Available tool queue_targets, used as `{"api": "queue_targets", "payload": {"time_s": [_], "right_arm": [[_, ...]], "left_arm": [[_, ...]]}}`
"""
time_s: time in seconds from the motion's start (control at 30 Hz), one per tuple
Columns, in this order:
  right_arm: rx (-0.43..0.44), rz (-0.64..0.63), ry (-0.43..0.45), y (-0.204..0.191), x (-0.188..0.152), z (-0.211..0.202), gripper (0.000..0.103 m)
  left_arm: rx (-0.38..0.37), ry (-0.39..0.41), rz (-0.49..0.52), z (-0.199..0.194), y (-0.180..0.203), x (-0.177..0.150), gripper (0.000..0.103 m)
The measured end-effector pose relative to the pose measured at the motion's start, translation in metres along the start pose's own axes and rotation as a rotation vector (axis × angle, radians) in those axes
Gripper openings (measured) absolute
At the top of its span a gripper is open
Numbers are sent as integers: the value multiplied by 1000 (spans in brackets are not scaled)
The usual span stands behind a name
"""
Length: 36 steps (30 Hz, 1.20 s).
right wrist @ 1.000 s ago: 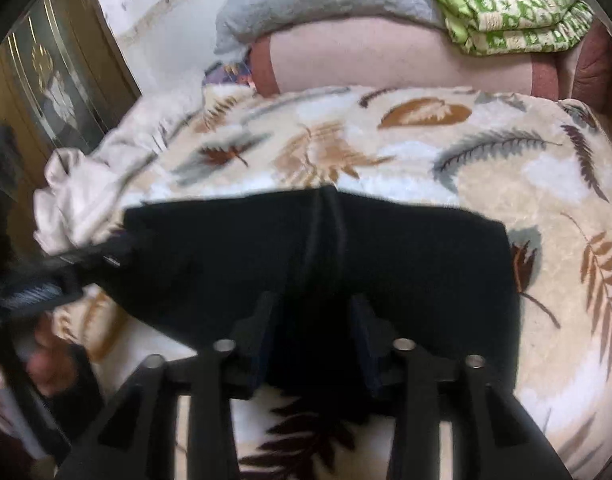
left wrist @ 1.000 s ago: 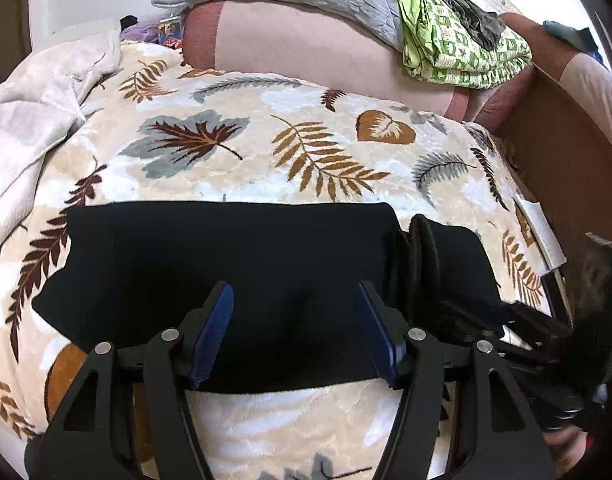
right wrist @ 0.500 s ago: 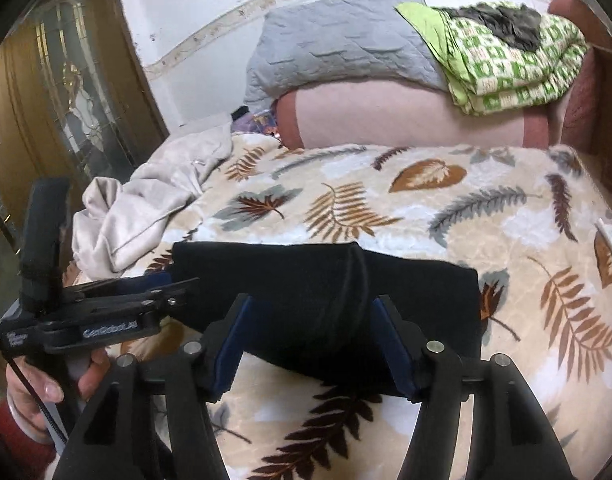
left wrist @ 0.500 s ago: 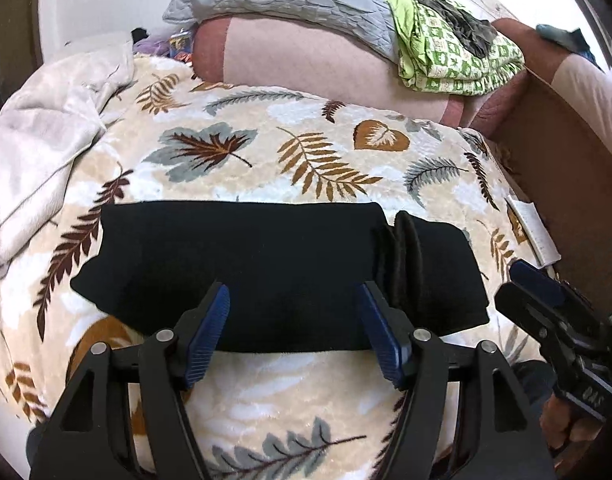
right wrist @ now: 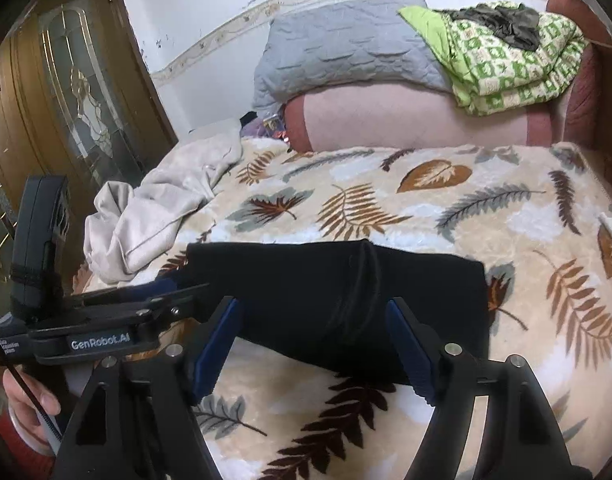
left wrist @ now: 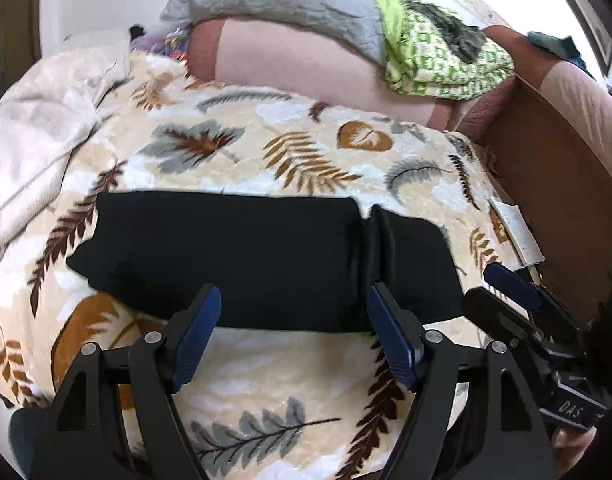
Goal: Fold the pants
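The black pants (left wrist: 242, 256) lie folded into a long rectangle on the leaf-patterned bedspread (left wrist: 290, 148), with a fold ridge near their right end. They also show in the right wrist view (right wrist: 345, 288). My left gripper (left wrist: 294, 332) is open and empty, held just in front of the pants' near edge. My right gripper (right wrist: 313, 344) is open and empty, also back from the near edge. The right gripper shows at the right of the left wrist view (left wrist: 517, 292), and the left gripper at the left of the right wrist view (right wrist: 146, 300).
A crumpled beige cloth (right wrist: 162, 212) lies at the bed's left side. Pink bolster (right wrist: 417, 120), grey pillow (right wrist: 345, 44) and green patterned quilt (right wrist: 505, 60) are stacked at the back. A wooden door (right wrist: 66, 104) is on the left. A brown board (left wrist: 553, 184) borders the bed's right.
Both grippers have let go of the pants and pulled back toward the near edge of the bed. The right gripper's fingers have opened wide. The pants lie still.
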State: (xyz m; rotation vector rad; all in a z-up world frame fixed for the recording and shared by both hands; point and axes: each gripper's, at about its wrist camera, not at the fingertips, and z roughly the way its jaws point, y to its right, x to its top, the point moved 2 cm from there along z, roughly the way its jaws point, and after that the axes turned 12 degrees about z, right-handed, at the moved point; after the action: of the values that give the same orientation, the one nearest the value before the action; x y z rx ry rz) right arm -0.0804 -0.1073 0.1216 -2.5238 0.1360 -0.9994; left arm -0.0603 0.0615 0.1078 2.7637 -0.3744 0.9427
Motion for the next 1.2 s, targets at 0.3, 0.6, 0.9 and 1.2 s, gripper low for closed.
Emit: {"api": "queue_targets", "payload": {"time_s": [0.3,0.6,0.9,1.2], "right_arm": [[74,-73,-114,-23,13,86,79],[160,-118,-211,-51,45,170,79],[208,-203,-263,-99,45,208,79],[221,-214,-269,-107,45,216,79]], "left_arm": [[102,4,-188,-4,-83,-31,79],[187,-33,-343,23,-146,-50,79],[175,-52,-394,40,-159,-50,79],[143,-56,-445,47,-161,-58,79]]}}
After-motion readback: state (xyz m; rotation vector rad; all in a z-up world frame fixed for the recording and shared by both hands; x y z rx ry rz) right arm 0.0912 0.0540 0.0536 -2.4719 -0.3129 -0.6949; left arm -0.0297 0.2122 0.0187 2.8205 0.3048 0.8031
